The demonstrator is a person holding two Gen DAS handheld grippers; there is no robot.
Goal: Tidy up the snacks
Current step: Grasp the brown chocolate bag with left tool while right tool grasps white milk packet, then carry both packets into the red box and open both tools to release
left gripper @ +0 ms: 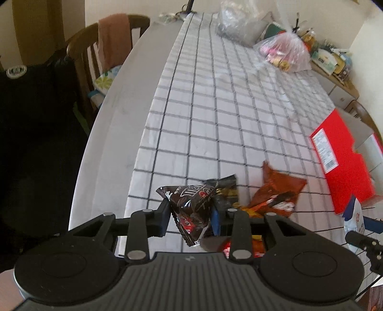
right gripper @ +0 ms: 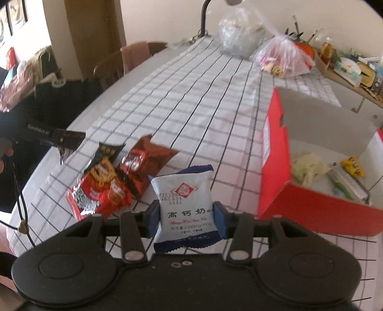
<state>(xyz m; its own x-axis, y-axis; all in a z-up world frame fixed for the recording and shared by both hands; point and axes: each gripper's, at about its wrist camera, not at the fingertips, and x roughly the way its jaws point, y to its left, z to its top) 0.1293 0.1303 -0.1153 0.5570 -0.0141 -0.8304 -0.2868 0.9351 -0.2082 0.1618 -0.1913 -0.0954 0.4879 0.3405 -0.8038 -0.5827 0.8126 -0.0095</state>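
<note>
My left gripper [left gripper: 191,210] is shut on a brown M&M's bag [left gripper: 191,210] and holds it above the checked tablecloth [left gripper: 215,114]. My right gripper [right gripper: 185,215] is shut on a white and blue milk-candy packet [right gripper: 185,205], held above the table left of the open red box [right gripper: 273,148]. The box holds several snacks, one a yellow packet [right gripper: 353,165]. On the cloth lie a red and black noodle-snack bag [right gripper: 100,189] and a dark red packet [right gripper: 143,162]; both also show in the left wrist view, the dark red packet [left gripper: 277,189] right of my left gripper.
Two clear plastic bags [left gripper: 284,52] [left gripper: 237,21] stand at the table's far end. Wooden chairs [left gripper: 93,52] stand along the left side. A cluttered shelf [right gripper: 354,67] is at the far right. The red box [left gripper: 342,165] sits near the table's right edge.
</note>
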